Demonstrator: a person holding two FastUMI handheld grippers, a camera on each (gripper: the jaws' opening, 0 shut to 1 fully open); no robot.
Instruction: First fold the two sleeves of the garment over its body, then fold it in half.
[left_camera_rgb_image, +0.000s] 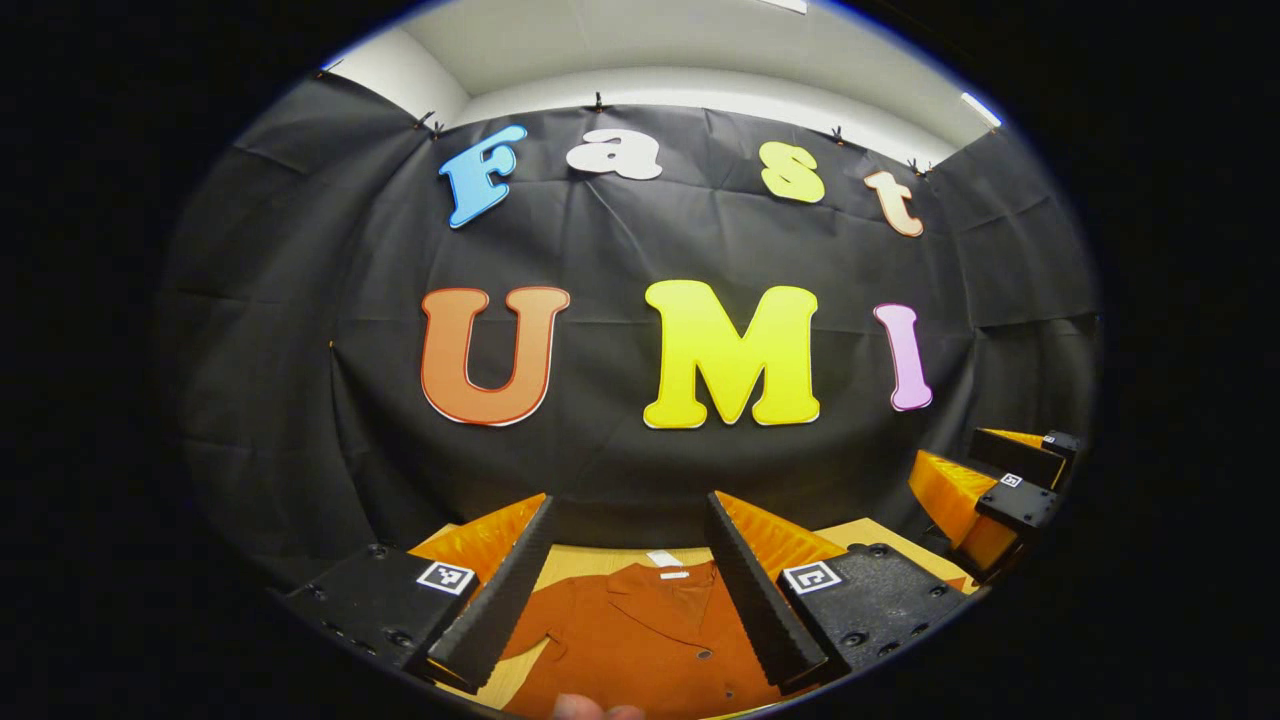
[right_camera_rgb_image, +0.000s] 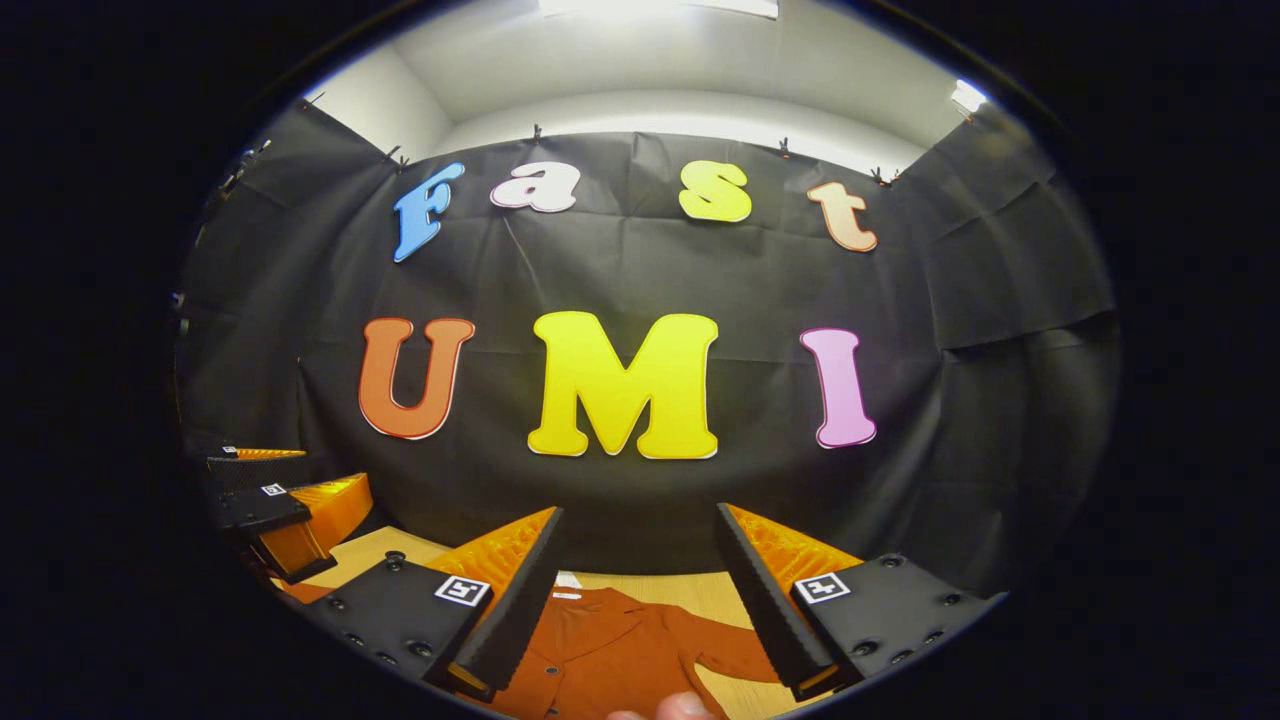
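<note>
Jaws gaping wide and holding nothing, the left gripper (left_camera_rgb_image: 625, 585) and right gripper (right_camera_rgb_image: 635, 590) are hovering above the 2-sleeved, limp rust-orange shirt (left_camera_rgb_image: 650, 630), best pinched at each cuff.

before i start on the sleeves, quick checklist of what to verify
1. Left claw open and empty: ok, fingers spread, nothing between them.
2. Right claw open and empty: ok, same.
3. Rust shirt lying face up on the wooden table, collar toward the booth wall: ok.
4. Right-side sleeve spread out on the table, not yet folded: ok.
5. Other sleeve reachable: cannot tell, a finger hides most of it.
6. Hem lying flat: cannot tell, out of view.
</note>
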